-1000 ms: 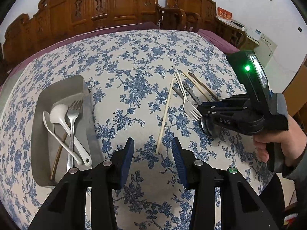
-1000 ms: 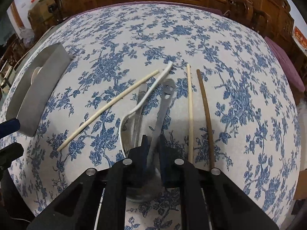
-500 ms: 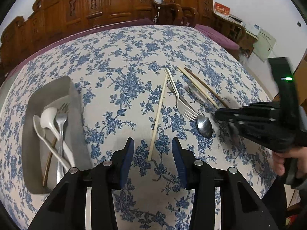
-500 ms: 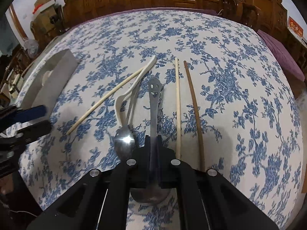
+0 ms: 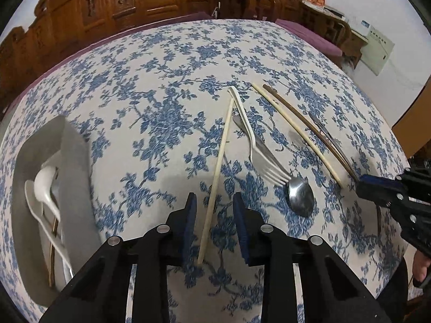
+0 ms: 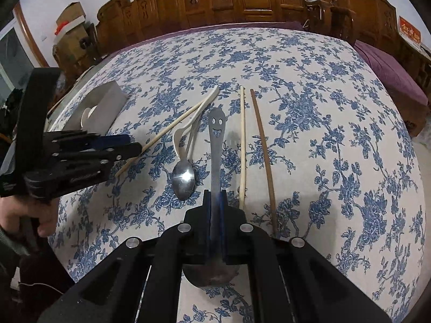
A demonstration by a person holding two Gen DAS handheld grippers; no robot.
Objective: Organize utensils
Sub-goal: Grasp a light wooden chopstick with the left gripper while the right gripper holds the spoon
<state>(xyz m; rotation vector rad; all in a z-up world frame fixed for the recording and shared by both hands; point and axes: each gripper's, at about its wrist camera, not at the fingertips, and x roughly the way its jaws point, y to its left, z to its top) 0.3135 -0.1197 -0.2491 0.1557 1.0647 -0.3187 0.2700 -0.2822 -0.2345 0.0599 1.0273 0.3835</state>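
1. Right gripper (image 6: 215,202) has its fingers pinched on the smiley-handled spoon (image 6: 216,134), lifted off the floral surface (image 6: 309,67).
2. Left gripper (image 5: 214,226) is closing in, fingers straddling the pale chopstick (image 5: 218,167) without pressing it.
3. Metal tray (image 5: 78,177) sits far left, holding white spoons.
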